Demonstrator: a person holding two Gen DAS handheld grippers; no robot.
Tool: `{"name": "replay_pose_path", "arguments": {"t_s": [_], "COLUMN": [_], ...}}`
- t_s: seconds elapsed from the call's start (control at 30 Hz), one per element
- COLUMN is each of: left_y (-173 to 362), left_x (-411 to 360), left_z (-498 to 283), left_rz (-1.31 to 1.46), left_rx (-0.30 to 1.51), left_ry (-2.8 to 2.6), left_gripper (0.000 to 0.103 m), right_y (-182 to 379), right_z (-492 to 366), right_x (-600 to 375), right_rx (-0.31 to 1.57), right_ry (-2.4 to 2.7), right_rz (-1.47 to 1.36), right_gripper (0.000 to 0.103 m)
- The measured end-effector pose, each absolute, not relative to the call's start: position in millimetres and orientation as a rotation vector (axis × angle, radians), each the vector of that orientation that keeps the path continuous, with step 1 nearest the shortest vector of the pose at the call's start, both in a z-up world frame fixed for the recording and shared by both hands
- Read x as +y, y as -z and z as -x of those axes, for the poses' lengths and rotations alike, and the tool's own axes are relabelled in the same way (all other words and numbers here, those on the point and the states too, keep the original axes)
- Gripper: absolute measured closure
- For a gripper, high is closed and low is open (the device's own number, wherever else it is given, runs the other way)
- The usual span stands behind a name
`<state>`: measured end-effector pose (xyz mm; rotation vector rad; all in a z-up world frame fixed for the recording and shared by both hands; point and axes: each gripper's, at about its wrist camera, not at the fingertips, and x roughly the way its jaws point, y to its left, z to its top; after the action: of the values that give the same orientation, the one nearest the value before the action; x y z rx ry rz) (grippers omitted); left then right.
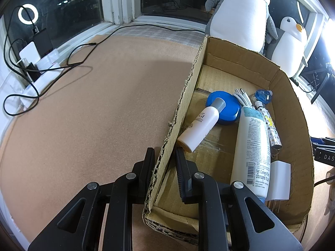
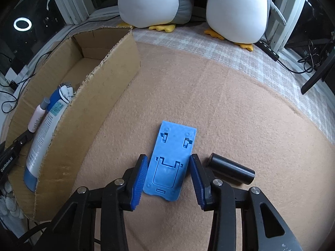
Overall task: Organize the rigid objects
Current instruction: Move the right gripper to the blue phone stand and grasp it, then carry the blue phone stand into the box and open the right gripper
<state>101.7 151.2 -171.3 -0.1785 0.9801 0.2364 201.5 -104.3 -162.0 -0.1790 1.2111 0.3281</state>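
**Right tongs bracketing a flat stand beside the sorting box**

The right gripper [image 2: 167,175] is straddling the blue phone stand [image 2: 170,163], which is lying flat on the tan mat [image 2: 230,108]; its pads are sitting at the long edges, not visibly pressing. A black cylinder [image 2: 230,170] is lying just outside the right finger. The left gripper [image 1: 163,167] is pinching the cardboard box [image 1: 188,96] wall, steadying it. The stand is looking stiff, light and thin (likely smooth plastic), so gripping across the long edges near mid-length seems soundest.
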Motion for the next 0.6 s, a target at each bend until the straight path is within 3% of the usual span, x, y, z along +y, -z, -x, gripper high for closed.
{"name": "replay_pose_path", "arguments": {"t_s": [0.6], "left_y": [171.4], "left_x": [151.2], "left_z": [-101.6], "left_rz": [0.178], "left_rx": [0.980], "left_ry": [-0.237], "left_gripper": [0.084], "right_y": [122.5], "right_z": [-190.9], "right_x": [-110.3], "right_rx": [1.100], "right_ry": [-0.346], "right_rz": [0.123], "right_gripper": [0.070]}}
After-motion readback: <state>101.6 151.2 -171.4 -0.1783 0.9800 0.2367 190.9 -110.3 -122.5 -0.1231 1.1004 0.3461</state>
